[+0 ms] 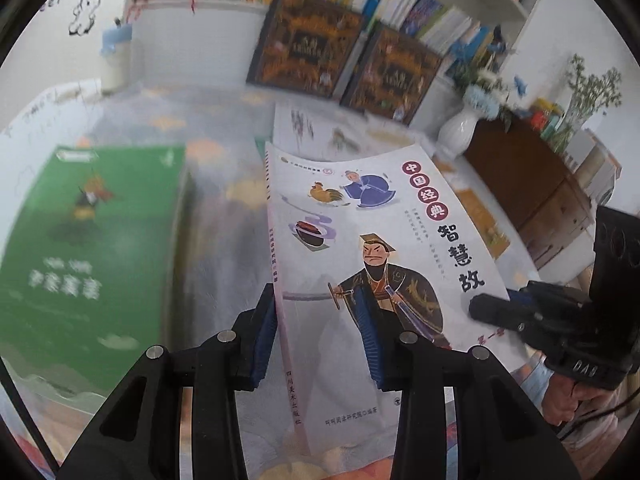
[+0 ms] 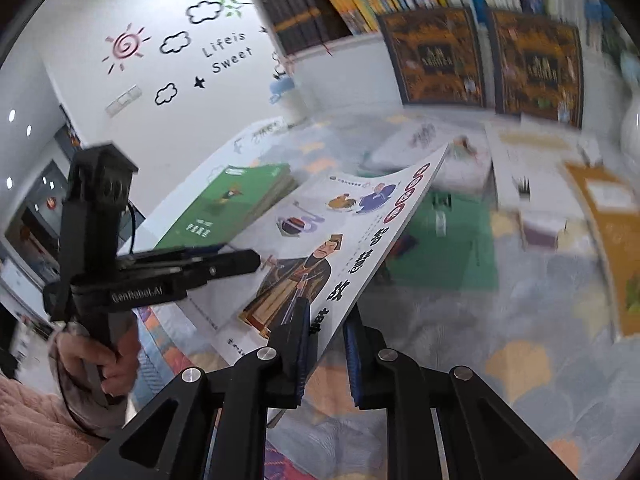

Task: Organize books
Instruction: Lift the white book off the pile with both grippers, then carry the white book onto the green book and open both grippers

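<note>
A white picture book [image 1: 360,240] with a cartoon swordsman on its cover is lifted off the table, tilted. My left gripper [image 1: 318,320] is shut on its spine edge, one pad on either side of it. My right gripper [image 2: 326,332] is shut on the opposite long edge of the same book [image 2: 340,232]. In the left wrist view the right gripper [image 1: 484,308] comes in from the right. In the right wrist view the left gripper [image 2: 244,260] reaches in from the left, held by a hand [image 2: 116,364] in a pink sleeve.
A green book [image 1: 88,240] lies flat on the patterned tablecloth, left of the lifted one. More flat books lie beyond, one white [image 1: 320,128] and one green [image 2: 444,248]. Two dark ornate volumes [image 1: 308,40] lean against the bookshelf behind. A white vase [image 1: 460,132] and a wooden drawer box [image 1: 540,192] stand at the right.
</note>
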Demonstrator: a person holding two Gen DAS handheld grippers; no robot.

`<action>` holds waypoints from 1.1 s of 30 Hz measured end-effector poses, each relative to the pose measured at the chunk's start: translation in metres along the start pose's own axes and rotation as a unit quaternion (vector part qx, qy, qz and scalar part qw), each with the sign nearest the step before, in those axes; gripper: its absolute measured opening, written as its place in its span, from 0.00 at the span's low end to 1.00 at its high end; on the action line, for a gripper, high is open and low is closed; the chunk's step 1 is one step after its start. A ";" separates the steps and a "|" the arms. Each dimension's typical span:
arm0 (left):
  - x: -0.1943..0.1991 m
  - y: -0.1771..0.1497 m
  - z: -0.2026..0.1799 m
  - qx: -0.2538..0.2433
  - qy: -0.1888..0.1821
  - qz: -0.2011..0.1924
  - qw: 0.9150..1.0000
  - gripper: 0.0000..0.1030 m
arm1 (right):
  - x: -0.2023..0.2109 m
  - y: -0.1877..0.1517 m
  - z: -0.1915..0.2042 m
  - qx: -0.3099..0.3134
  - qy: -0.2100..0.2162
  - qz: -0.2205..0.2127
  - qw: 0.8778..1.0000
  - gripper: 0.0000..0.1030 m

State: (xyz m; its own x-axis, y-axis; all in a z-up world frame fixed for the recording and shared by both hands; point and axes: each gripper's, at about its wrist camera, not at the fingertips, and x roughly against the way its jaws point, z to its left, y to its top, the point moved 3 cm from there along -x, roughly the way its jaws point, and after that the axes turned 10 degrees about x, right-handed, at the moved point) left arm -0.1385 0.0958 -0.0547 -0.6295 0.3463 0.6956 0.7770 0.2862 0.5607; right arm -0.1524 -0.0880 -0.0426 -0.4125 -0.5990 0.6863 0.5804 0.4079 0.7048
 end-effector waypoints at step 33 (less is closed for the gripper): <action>0.069 0.049 0.180 0.130 0.113 -0.107 0.979 0.36 | -0.159 0.082 0.116 0.007 0.122 0.001 0.992 0.17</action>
State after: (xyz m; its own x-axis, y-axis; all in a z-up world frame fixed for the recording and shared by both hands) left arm -0.1451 0.2941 -0.0599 -0.7375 0.0557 0.6730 0.5816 0.5590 0.5911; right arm -0.1204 0.1206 -0.0734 -0.2279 -0.7468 0.6248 0.5697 0.4181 0.7075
